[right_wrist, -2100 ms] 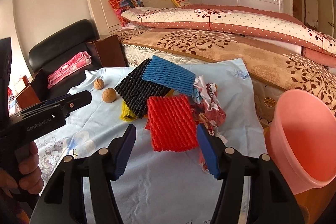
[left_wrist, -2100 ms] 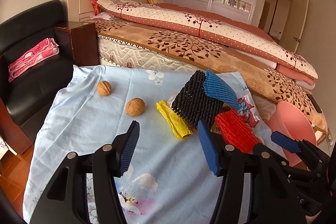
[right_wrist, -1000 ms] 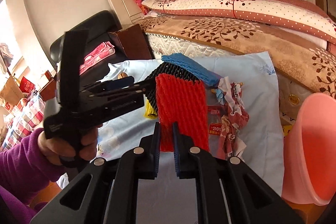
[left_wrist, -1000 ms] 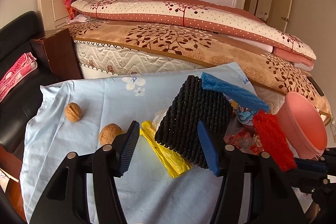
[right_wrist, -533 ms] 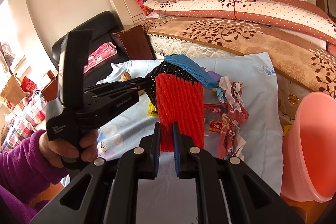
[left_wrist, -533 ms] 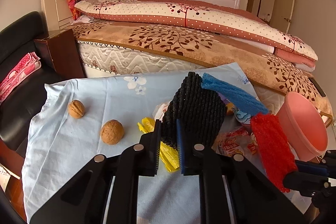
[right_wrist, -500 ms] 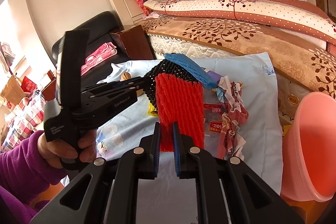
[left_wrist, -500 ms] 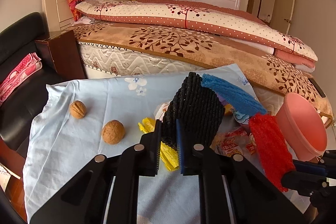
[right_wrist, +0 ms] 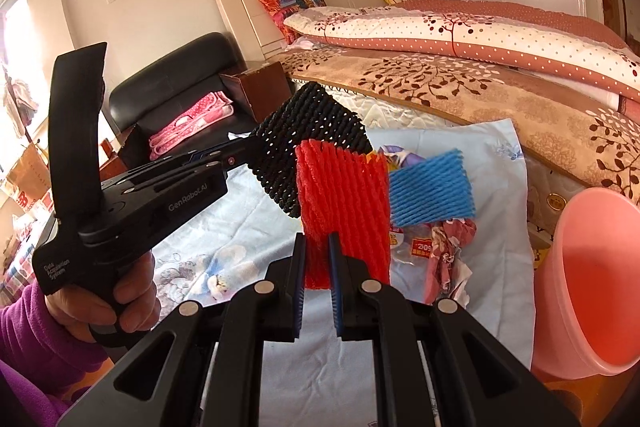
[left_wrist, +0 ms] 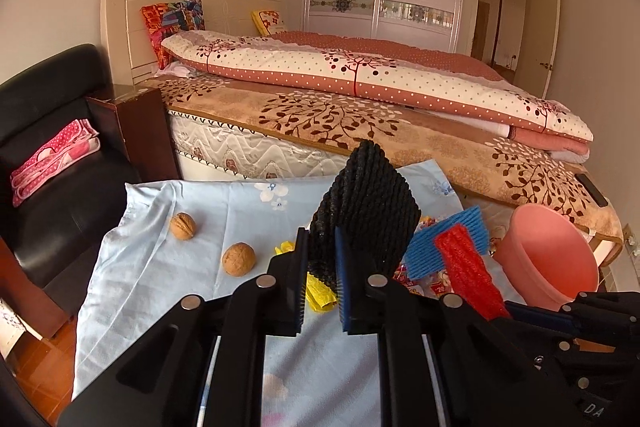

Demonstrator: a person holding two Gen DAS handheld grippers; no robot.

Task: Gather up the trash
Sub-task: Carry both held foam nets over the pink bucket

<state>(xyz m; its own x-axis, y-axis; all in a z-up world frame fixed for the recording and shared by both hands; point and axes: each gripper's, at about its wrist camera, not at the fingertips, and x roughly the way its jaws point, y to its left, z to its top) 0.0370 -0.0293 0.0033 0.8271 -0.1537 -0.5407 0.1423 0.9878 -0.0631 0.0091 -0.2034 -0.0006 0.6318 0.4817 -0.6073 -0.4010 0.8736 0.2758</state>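
My left gripper (left_wrist: 322, 271) is shut on a black foam net (left_wrist: 364, 203) and holds it up above the blue cloth. My right gripper (right_wrist: 318, 267) is shut on a red foam net (right_wrist: 342, 203) and holds it up too. The black net (right_wrist: 304, 143) also shows in the right wrist view, beside the red one. The red net (left_wrist: 466, 271) shows at the right of the left wrist view. A blue foam net (right_wrist: 432, 193) lies on crumpled snack wrappers (right_wrist: 444, 247). A yellow wrapper (left_wrist: 318, 291) lies under the left gripper. A pink bin (right_wrist: 596, 311) stands at the right.
Two walnuts (left_wrist: 183, 225) (left_wrist: 239, 259) lie on the light blue cloth (left_wrist: 160, 267). A bed (left_wrist: 360, 115) runs along the far side. A black armchair (left_wrist: 52, 155) with a pink towel and a dark wooden nightstand (left_wrist: 140, 131) stand at the left.
Both grippers have risen with their nets. The blue net, which rested on the black one, has dropped onto the wrappers.
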